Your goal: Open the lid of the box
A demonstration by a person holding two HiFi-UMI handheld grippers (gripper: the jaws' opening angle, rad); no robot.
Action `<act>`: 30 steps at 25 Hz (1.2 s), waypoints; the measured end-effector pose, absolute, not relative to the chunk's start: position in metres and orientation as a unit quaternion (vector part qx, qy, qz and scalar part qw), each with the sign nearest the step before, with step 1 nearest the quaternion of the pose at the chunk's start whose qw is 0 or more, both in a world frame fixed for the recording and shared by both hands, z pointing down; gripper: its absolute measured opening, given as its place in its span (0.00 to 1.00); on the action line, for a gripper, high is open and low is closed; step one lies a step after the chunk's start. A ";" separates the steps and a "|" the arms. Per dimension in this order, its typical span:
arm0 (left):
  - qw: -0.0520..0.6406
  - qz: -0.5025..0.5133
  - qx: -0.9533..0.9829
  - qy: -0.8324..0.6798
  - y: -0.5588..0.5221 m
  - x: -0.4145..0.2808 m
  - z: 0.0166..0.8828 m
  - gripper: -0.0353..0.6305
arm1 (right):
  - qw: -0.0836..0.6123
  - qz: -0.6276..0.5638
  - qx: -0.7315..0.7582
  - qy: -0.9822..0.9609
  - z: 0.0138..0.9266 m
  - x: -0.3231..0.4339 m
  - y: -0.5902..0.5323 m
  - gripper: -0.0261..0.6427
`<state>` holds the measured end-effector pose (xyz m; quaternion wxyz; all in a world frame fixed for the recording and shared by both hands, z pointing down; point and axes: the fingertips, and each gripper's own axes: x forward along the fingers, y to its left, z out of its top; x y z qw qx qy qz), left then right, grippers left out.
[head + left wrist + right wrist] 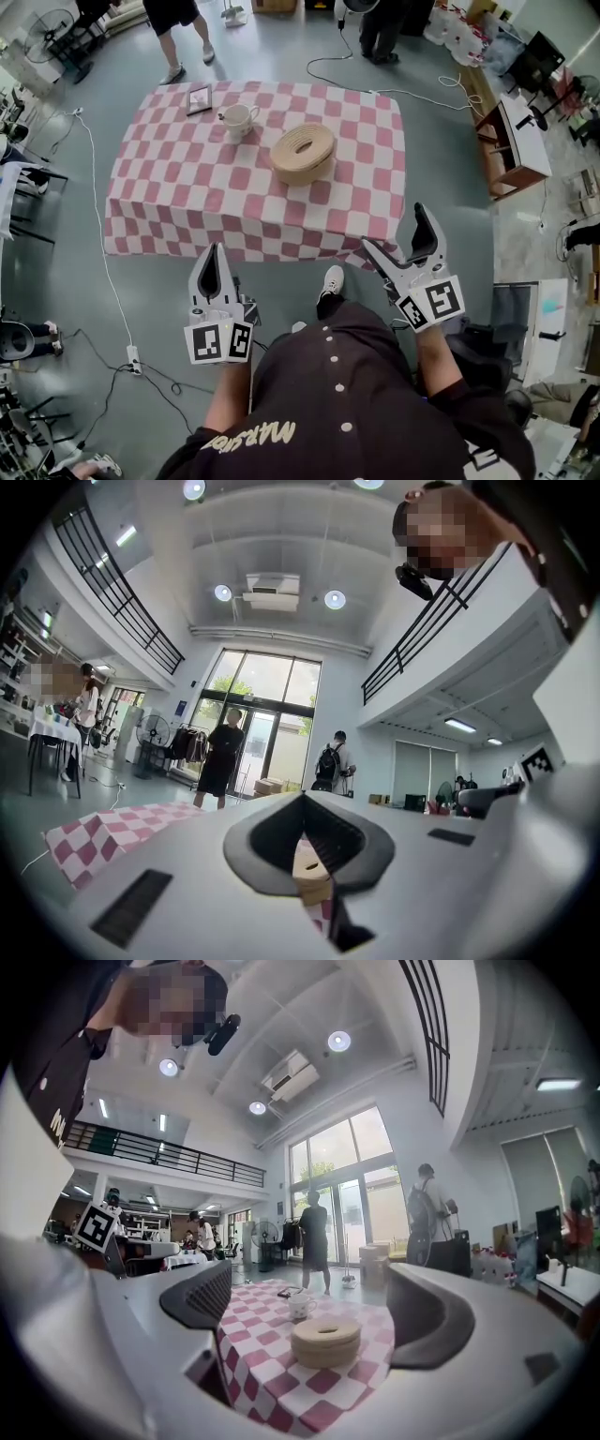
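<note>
A round beige box with a ring-shaped lid sits right of centre on the table with the pink-and-white checked cloth. Both grippers hang in front of the table's near edge, clear of the box. My left gripper has its jaws together with nothing held. My right gripper stands open and empty. In the right gripper view the box shows between the spread jaws of that gripper. In the left gripper view only a sliver of the box shows under the closed pads.
A white mug and a small picture frame stand at the table's far side. People stand beyond the table. Cables and a power strip lie on the floor at left. Furniture crowds the right side.
</note>
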<state>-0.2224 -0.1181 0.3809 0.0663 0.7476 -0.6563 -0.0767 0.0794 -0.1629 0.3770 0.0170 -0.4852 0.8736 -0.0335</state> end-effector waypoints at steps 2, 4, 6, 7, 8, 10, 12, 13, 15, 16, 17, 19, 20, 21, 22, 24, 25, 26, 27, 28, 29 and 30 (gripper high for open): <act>0.066 -0.078 0.745 -0.660 -0.132 -0.222 0.381 0.07 | 0.018 -0.034 -0.485 0.873 0.376 0.083 -0.179 0.80; 0.065 -0.079 0.742 -0.662 -0.146 -0.221 0.379 0.07 | 0.021 -0.032 -0.484 0.874 0.373 0.084 -0.196 0.80; 0.064 -0.078 0.741 -0.664 -0.158 -0.220 0.376 0.07 | 0.024 -0.031 -0.482 0.875 0.370 0.085 -0.210 0.80; 0.063 -0.078 0.740 -0.665 -0.164 -0.219 0.375 0.07 | 0.025 -0.031 -0.481 0.876 0.369 0.086 -0.216 0.80; 0.063 -0.077 0.739 -0.666 -0.170 -0.218 0.374 0.07 | 0.025 -0.031 -0.479 0.877 0.369 0.086 -0.223 0.80; 0.062 -0.077 0.737 -0.669 -0.182 -0.216 0.373 0.07 | 0.023 -0.033 -0.474 0.879 0.370 0.087 -0.236 0.80; 0.063 -0.076 0.734 -0.672 -0.193 -0.214 0.373 0.07 | 0.022 -0.034 -0.470 0.882 0.371 0.088 -0.249 0.80; 0.063 -0.075 0.732 -0.674 -0.198 -0.213 0.373 0.07 | 0.021 -0.035 -0.467 0.883 0.372 0.089 -0.255 0.80; 0.063 -0.074 0.729 -0.677 -0.208 -0.210 0.373 0.07 | 0.021 -0.036 -0.463 0.886 0.373 0.090 -0.269 0.80; 0.063 -0.074 0.727 -0.679 -0.212 -0.208 0.373 0.07 | 0.022 -0.036 -0.460 0.887 0.373 0.091 -0.275 0.80; 0.063 -0.074 0.726 -0.681 -0.217 -0.207 0.374 0.07 | 0.022 -0.036 -0.457 0.888 0.373 0.091 -0.281 0.80; 0.063 -0.074 0.723 -0.684 -0.225 -0.203 0.374 0.07 | 0.021 -0.034 -0.451 0.891 0.374 0.092 -0.294 0.80; 0.063 -0.073 0.721 -0.686 -0.229 -0.201 0.375 0.07 | 0.021 -0.034 -0.448 0.893 0.375 0.092 -0.301 0.80; 0.063 -0.073 0.719 -0.688 -0.233 -0.199 0.376 0.07 | 0.020 -0.034 -0.445 0.895 0.376 0.092 -0.307 0.80; 0.064 -0.074 0.716 -0.691 -0.236 -0.198 0.377 0.07 | 0.021 -0.035 -0.442 0.896 0.376 0.091 -0.312 0.80; 0.066 -0.076 0.710 -0.696 -0.240 -0.196 0.378 0.07 | 0.021 -0.037 -0.434 0.900 0.378 0.090 -0.321 0.80; 0.068 -0.078 0.708 -0.698 -0.242 -0.195 0.379 0.07 | 0.021 -0.038 -0.432 0.901 0.379 0.090 -0.325 0.80; 0.070 -0.079 0.707 -0.699 -0.244 -0.193 0.380 0.07 | 0.020 -0.039 -0.431 0.901 0.380 0.090 -0.329 0.80; 0.073 -0.078 0.707 -0.699 -0.245 -0.192 0.381 0.07 | 0.019 -0.041 -0.431 0.901 0.381 0.089 -0.333 0.80; 0.075 -0.077 0.706 -0.700 -0.246 -0.192 0.383 0.07 | 0.018 -0.043 -0.430 0.901 0.383 0.087 -0.336 0.80; 0.077 -0.075 0.705 -0.701 -0.248 -0.194 0.385 0.07 | 0.017 -0.045 -0.429 0.902 0.385 0.085 -0.339 0.80; 0.079 -0.074 0.704 -0.702 -0.250 -0.196 0.386 0.07 | 0.016 -0.046 -0.428 0.902 0.386 0.083 -0.342 0.80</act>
